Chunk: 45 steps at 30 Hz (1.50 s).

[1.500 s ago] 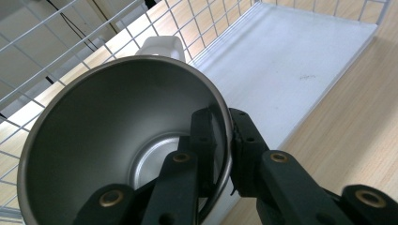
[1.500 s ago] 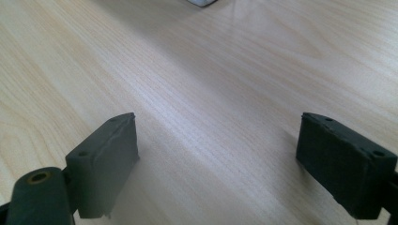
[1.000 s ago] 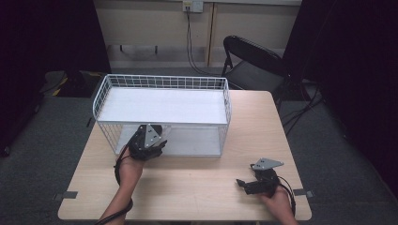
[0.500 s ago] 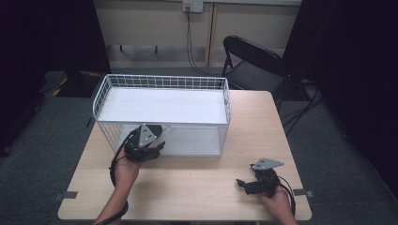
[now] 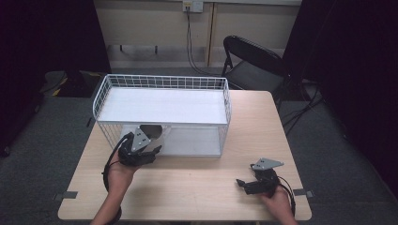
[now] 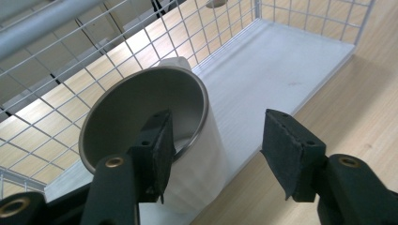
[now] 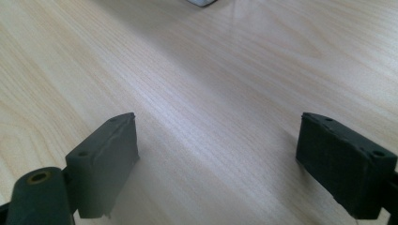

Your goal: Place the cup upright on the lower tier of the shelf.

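Observation:
A white cup with a steel inside lies tilted on the lower floor of the white wire rack, its mouth toward my left gripper. In the left gripper view the gripper is open. Its left pad sits in front of the cup's rim, and its right pad stands well clear of the cup's white wall. The jaws have just been closing a little, with no pad pressing on the cup. My right gripper rests open at the table's front right, with bare wood between its pads.
The rack has a white upper shelf and wire walls over a white base. It stands at the back of the wooden table. A black folding chair stands behind the table's far right corner.
My left gripper has shifted slightly left and up at the rack's front, and the cup's mouth now shows just beyond it. The right gripper has stayed still.

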Tool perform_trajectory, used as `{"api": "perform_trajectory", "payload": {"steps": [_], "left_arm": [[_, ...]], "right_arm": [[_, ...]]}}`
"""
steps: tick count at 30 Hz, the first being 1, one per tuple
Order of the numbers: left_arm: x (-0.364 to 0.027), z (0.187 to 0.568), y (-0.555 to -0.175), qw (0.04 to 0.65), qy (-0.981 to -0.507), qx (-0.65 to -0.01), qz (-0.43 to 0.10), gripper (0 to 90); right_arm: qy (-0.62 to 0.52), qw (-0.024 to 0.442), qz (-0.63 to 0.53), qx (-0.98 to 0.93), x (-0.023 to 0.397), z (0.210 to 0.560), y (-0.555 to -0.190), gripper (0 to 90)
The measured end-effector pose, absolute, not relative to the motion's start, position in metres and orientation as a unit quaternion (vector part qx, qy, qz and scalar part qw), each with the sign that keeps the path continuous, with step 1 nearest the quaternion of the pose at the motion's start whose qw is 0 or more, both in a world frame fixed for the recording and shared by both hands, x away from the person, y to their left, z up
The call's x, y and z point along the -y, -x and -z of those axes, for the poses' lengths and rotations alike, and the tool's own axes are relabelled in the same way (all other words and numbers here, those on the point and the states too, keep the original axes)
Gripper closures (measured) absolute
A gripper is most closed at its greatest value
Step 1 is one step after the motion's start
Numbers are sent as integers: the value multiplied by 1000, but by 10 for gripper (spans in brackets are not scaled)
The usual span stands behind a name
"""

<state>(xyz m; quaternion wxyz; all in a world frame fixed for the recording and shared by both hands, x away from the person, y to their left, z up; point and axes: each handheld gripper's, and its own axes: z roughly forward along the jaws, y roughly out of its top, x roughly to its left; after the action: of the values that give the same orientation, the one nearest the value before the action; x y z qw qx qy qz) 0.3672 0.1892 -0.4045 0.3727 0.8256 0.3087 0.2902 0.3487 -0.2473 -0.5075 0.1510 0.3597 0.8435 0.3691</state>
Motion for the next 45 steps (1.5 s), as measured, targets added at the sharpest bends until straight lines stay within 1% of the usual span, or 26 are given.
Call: {"api": "perform_trajectory", "payload": {"steps": [5, 10, 15, 20, 29, 38, 42, 45], "left_arm": [[-187, 399, -362, 375, -828, -304, -285, 482], [-186, 395, -355, 389, -833, -296, -260, 499], [-180, 401, -348, 388, -843, -283, -244, 489], [-182, 412, -353, 385, -842, -300, -229, 483], [-186, 424, -365, 376, -838, -324, -226, 447], [-185, 430, -378, 371, -839, -331, -221, 443], [-189, 432, -380, 372, -837, -339, -216, 426], [-189, 432, -376, 375, -838, -333, -214, 409]], "right_arm": [[-360, 151, -369, -843, 247, 508, -349, 121], [-360, 151, -369, -843, 247, 508, -349, 122], [-360, 151, -369, -843, 247, 508, -349, 122], [-360, 151, -369, -843, 247, 508, -349, 122], [-360, 151, -369, -843, 247, 508, -349, 121], [-360, 151, -369, -843, 247, 508, -349, 122], [-360, 151, -369, -843, 247, 508, -349, 121], [-360, 151, -369, -843, 247, 508, -349, 122]]}}
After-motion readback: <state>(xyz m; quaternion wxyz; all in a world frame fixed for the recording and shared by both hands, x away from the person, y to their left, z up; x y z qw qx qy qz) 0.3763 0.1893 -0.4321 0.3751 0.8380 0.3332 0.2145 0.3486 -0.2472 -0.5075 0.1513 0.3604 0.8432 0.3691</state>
